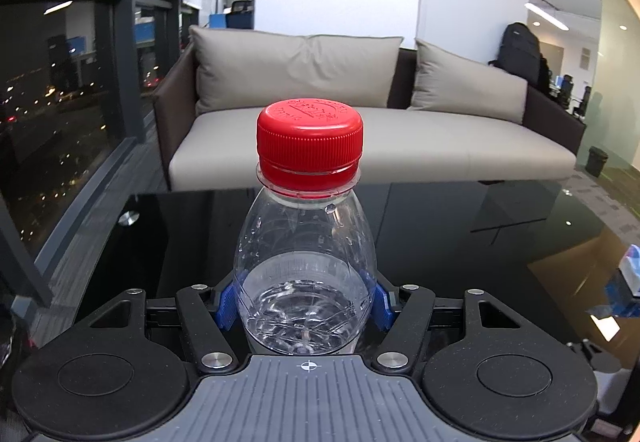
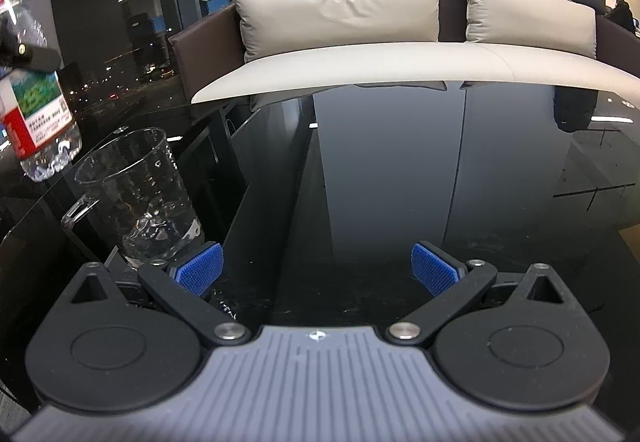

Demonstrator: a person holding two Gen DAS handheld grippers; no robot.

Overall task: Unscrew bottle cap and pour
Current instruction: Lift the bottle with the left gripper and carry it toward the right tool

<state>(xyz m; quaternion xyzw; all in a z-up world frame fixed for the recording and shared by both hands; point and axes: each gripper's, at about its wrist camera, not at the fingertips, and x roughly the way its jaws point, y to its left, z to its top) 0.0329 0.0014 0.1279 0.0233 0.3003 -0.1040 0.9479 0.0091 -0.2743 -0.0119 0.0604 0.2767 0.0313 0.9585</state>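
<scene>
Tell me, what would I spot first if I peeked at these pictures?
The bright red cap jumps out, still screwed on the clear water bottle pinched in the left gripper. Next, the see-through measuring cup on the shiny black table, left of the open right gripper.

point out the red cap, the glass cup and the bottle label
red cap [image 1: 310, 133]: left wrist view, ribbed side wall
glass cup [image 2: 140, 193]: right wrist view, clear side wall
bottle label [image 2: 38, 105]: right wrist view, green and white printed band
</scene>
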